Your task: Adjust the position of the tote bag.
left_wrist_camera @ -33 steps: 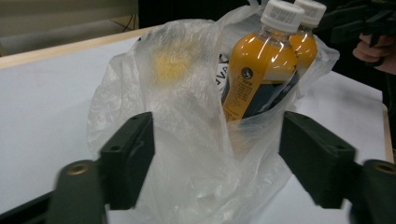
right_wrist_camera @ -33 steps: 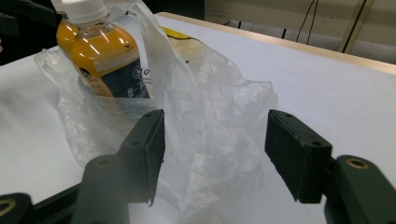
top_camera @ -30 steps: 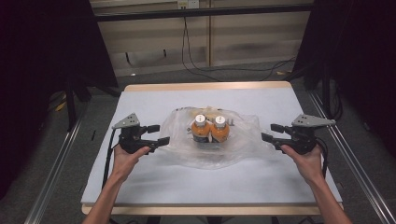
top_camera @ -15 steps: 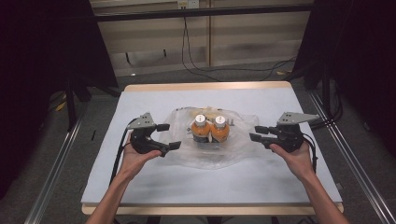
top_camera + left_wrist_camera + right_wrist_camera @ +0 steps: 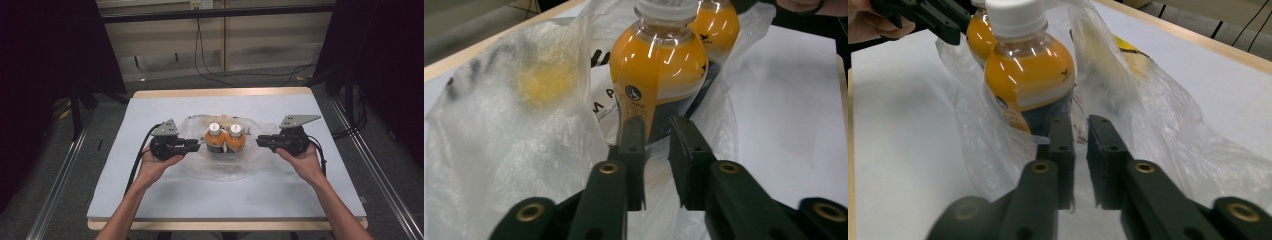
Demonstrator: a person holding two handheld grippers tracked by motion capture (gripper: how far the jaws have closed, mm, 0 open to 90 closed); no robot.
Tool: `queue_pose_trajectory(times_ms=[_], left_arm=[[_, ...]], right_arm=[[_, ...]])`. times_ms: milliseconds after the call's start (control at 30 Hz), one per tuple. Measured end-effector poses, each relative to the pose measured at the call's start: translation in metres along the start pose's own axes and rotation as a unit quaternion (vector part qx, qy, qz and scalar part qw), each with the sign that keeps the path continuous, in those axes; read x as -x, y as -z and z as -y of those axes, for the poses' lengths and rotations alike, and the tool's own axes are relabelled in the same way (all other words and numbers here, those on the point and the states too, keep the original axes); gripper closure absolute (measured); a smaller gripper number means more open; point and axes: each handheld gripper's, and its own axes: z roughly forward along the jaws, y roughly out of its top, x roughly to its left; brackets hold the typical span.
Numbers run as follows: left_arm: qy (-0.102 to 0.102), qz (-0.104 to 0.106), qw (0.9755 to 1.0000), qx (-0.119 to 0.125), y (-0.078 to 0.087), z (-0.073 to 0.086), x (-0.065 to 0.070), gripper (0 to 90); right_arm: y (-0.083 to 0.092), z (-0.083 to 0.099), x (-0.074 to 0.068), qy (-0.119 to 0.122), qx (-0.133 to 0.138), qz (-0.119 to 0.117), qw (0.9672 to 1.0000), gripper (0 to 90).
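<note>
While both grippers pinch the thin plastic bag (image 5: 220, 165) at its two sides, I want to lift evenly, so the two orange juice bottles (image 5: 225, 139) standing upright and touching at the middle of the bench (image 5: 150, 195) do not tip as the film comes up around them. My left gripper (image 5: 658, 131) has just been closing, and its jaws now stand nearly together with a fold of bag film between them, right at the foot of the nearer bottle (image 5: 659, 65). My right gripper (image 5: 1082, 127) has likewise been closing and grips the film on the opposite side, close to the other bottle (image 5: 1030, 70). I judge the hold shallow on both sides; a slow, level pull outward and up would test it before any real lift.

Seen from above, the left gripper (image 5: 192, 146) and right gripper (image 5: 262, 142) lie level and point inward at each other, forearms coming up from the bench's near edge with the hands cupping the grippers from below.
</note>
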Motion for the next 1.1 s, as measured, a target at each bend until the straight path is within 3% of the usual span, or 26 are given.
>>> queue_pose_trajectory(times_ms=[67, 133, 233, 500, 633, 767, 867, 900, 933, 1100], left_arm=[[-0.007, 0.000, 0.9999, -0.010, -0.005, 0.000, 0.000, 88.0], [-0.009, 0.002, 0.9998, -0.017, -0.011, 0.001, 0.000, 90.0], [-0.003, 0.006, 0.9997, -0.022, -0.020, 0.002, -0.003, 90.0], [0.019, -0.012, 0.9989, -0.040, -0.034, 0.001, -0.020, 90.0], [0.016, -0.007, 0.9981, -0.058, -0.046, -0.006, -0.025, 90.0], [0.002, -0.015, 0.9952, -0.097, -0.059, -0.008, -0.029, 90.0], [0.008, -0.014, 0.9945, -0.103, -0.064, -0.006, -0.031, 90.0], [-0.003, -0.016, 0.9922, -0.123, -0.067, -0.003, -0.034, 90.0], [0.000, -0.017, 0.9899, -0.141, -0.073, 0.002, -0.037, 90.0], [0.024, -0.020, 0.9891, -0.144, -0.078, 0.009, -0.041, 90.0]], right_arm=[[-0.006, -0.003, 0.000, 0.002, -0.003, -0.005, 1.0000, 90.0], [-0.012, -0.004, 0.001, 0.004, -0.011, -0.007, 0.9999, 90.0], [-0.019, -0.005, 0.001, 0.007, -0.022, -0.007, 0.9997, 90.0], [-0.048, -0.011, 0.007, 0.007, -0.054, -0.009, 0.9985, 90.0], [-0.057, -0.013, 0.011, 0.003, -0.059, -0.015, 0.9982, 90.0], [-0.074, -0.010, 0.014, 0.002, -0.080, -0.015, 0.9967, 90.0], [-0.079, -0.008, 0.016, 0.001, -0.092, -0.015, 0.9957, 90.0], [-0.082, -0.006, 0.017, 0.002, -0.100, -0.011, 0.9950, 90.0], [-0.088, -0.002, 0.021, 0.001, -0.116, -0.008, 0.9933, 90.0], [-0.095, 0.005, 0.025, -0.005, -0.130, -0.005, 0.9915, 90.0]])
